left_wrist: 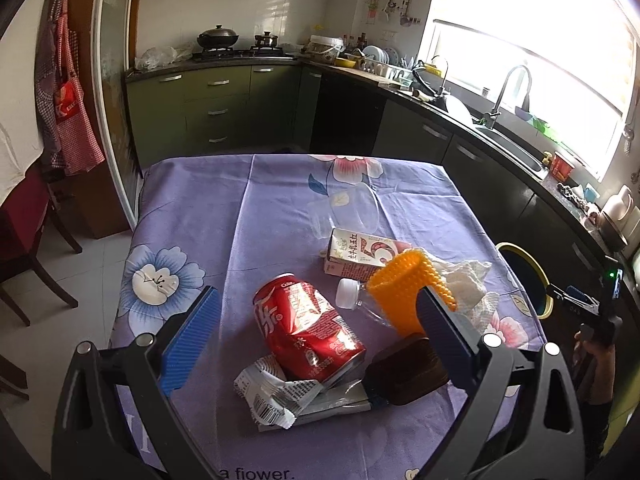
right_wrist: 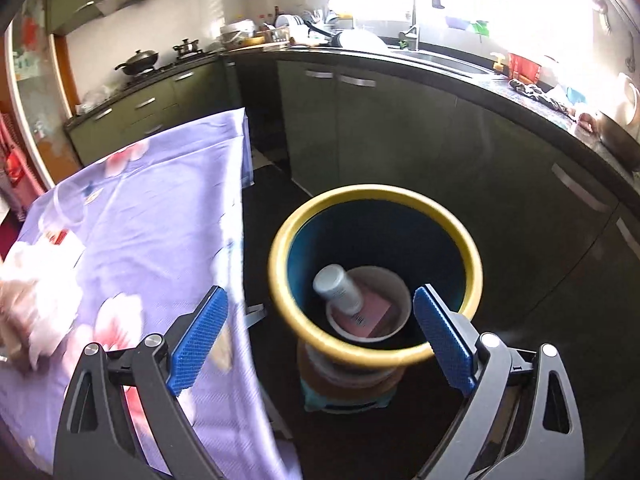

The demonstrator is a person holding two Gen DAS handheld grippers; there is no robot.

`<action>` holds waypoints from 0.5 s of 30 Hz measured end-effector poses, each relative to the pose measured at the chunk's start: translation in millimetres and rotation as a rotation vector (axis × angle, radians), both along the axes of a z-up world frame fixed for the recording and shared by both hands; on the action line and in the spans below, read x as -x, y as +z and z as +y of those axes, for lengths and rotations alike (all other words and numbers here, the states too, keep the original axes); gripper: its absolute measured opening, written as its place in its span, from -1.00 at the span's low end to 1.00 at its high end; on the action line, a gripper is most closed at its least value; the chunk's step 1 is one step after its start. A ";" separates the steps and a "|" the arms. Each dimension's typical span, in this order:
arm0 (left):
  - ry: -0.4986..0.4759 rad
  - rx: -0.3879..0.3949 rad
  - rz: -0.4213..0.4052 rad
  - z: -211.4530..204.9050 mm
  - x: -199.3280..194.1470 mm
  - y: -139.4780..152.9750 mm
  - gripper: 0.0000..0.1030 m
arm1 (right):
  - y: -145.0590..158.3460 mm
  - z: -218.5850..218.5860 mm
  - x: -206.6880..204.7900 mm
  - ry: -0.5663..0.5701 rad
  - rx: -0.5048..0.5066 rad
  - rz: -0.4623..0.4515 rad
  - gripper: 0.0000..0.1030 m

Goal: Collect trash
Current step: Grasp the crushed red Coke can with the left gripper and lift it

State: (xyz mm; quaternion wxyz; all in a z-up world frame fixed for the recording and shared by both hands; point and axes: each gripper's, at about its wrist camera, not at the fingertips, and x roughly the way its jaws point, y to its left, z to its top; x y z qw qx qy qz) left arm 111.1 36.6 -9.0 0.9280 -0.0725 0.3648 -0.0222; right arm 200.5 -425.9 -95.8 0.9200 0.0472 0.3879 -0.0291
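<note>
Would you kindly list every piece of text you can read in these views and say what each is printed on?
"a flower." on the purple tablecloth.
"5" on the milk carton; its Chinese characters are too small.
"乐", white, on the crushed red can; its small print is unreadable.
Barcode on the silver wrapper; its digits are too blurred.

Both grippers look the same: left gripper (left_wrist: 316, 320) and right gripper (right_wrist: 320, 336) have matte dark-grey triangular-cutout arms, round silver screws at the pivots, and ribbed bright-blue pads (right_wrist: 198, 344) on each finger.
</note>
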 end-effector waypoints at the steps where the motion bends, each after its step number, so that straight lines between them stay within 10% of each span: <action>1: 0.002 0.004 0.011 2.0 -0.1 -1.9 0.81 | 1.2 1.6 3.3 0.005 -0.003 -0.002 0.80; 15: 0.034 0.078 0.367 17.1 -72.9 -66.3 0.81 | -2.8 9.7 38.6 0.038 -0.064 -0.022 0.80</action>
